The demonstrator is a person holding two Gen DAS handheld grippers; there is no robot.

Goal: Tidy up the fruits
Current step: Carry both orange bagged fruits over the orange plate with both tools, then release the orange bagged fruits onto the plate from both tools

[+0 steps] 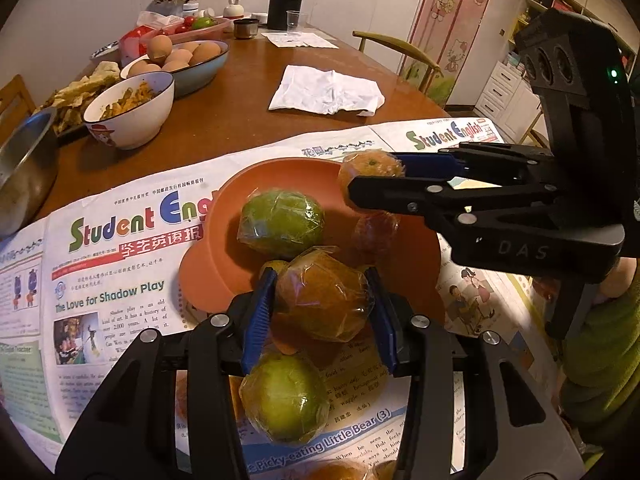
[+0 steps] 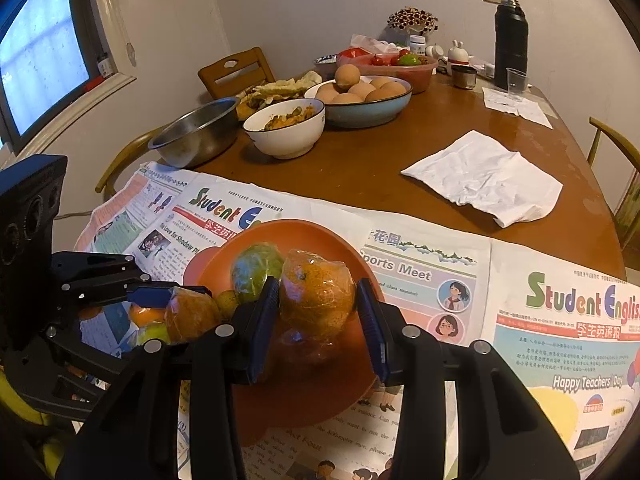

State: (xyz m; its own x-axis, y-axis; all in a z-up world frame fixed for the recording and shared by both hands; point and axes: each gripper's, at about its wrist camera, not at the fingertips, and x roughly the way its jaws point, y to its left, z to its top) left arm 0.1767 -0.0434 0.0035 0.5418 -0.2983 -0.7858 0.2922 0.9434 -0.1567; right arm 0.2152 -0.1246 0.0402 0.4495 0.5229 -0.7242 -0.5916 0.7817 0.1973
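Note:
An orange plate (image 1: 304,178) lies on newspaper and holds a wrapped green fruit (image 1: 282,222) and a wrapped reddish fruit (image 1: 376,232). My left gripper (image 1: 322,304) is shut on a wrapped orange (image 1: 324,296) at the plate's near edge. My right gripper (image 2: 318,304) is shut on another wrapped orange (image 2: 318,292), held over the plate (image 2: 312,396); it shows in the left wrist view (image 1: 370,166) at the plate's far right. A wrapped green fruit (image 1: 284,398) lies on the newspaper under my left gripper, with more oranges (image 1: 340,472) near it.
Newspaper sheets (image 2: 560,320) cover the table's near side. Behind stand a white bowl of food (image 2: 286,128), a steel bowl (image 2: 198,132), a blue bowl of eggs (image 2: 360,98), a crumpled white cloth (image 2: 488,178), a black flask (image 2: 510,42) and a plastic cup (image 2: 516,80).

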